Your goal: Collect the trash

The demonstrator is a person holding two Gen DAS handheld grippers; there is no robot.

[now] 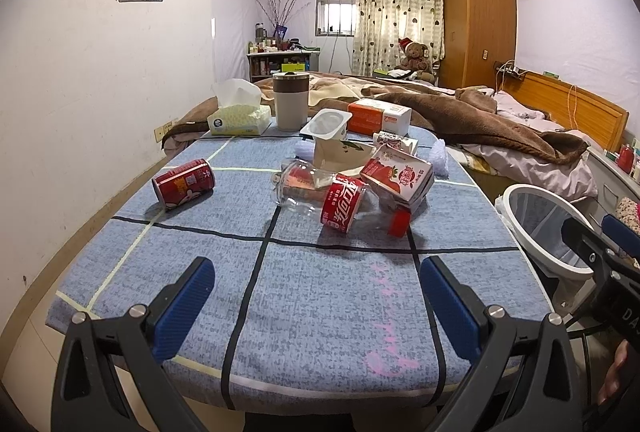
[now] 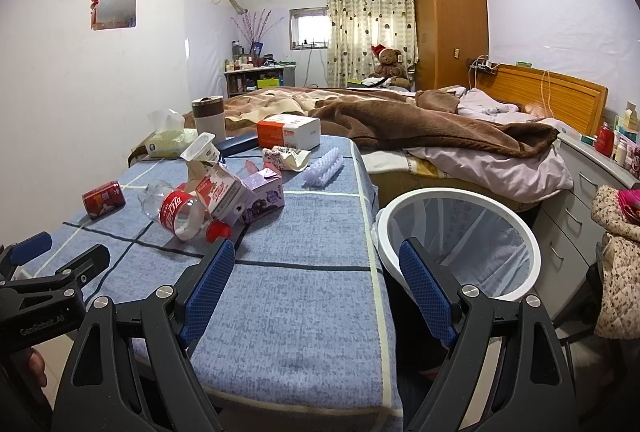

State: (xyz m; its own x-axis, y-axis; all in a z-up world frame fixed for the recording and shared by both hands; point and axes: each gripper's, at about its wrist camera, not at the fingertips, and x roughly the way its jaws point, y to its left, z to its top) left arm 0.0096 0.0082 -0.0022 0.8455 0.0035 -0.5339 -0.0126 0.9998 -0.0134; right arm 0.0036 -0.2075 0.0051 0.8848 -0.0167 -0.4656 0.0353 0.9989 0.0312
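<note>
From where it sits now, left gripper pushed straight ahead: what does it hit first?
Probably the clear cola bottle, lying on its side on the table ahead of the open left gripper. Bare cloth lies between them. The red can sits off-line left. Depth is uncertain.

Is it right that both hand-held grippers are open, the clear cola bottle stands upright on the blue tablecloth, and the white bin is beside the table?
Not quite. The cola bottle lies on its side on the tablecloth, as the left wrist view shows. The rest holds: the left hand-held gripper and right hand-held gripper are open, and the white bin is beside the table.
</note>
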